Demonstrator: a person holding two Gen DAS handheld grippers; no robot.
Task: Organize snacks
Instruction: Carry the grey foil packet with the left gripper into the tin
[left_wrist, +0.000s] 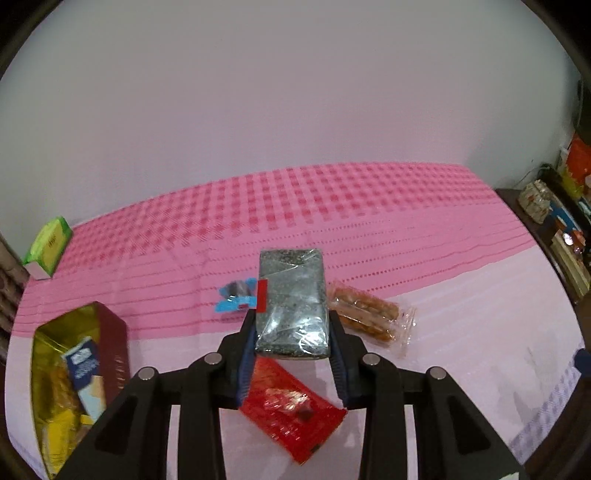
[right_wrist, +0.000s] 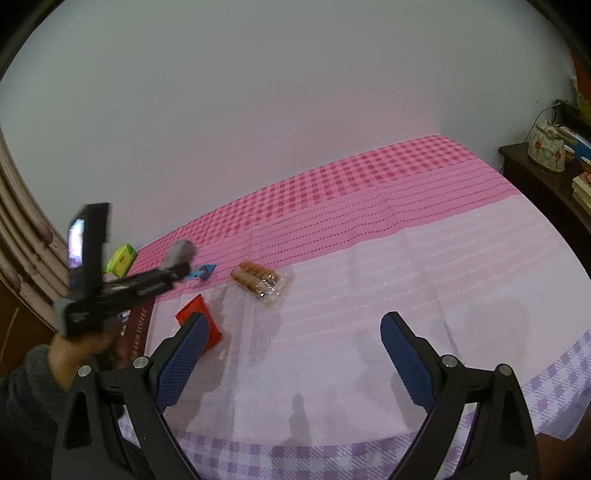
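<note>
grey packet lifted clear, box waiting at the left

the left tongs (left_wrist: 291, 325) are closed tight on a grey speckled packet (left_wrist: 291, 295) wrapped in clear film, gripped across its narrow sides near the lower end so that most of its length juts forward past the blue pads (left_wrist: 246, 363). the packet is held above the cloth, apart from the other snacks; a grip on the long edges seems chosen to keep the flat block from swinging. a red price tag (left_wrist: 262, 295) is seen on its left edge.

the right tongs (right_wrist: 291, 354) are spread wide with nothing between them, held low over a bare stretch of the counter (right_wrist: 369, 295), probably kept ready for the next item.

directly below the held packet lies a red wrapper (left_wrist: 291, 406); just right of it a clear pack of brown biscuits (left_wrist: 369, 317); just left, a small blue sachet (left_wrist: 236, 295). at the near left an open maroon box (left_wrist: 114, 339) with a gold lining already holds several packets, so it is judged to be the collecting place, and the grey packet looks bound for it. a green box (left_wrist: 50, 245) stands well apart at the far left edge of the pink checked cloth.
</note>
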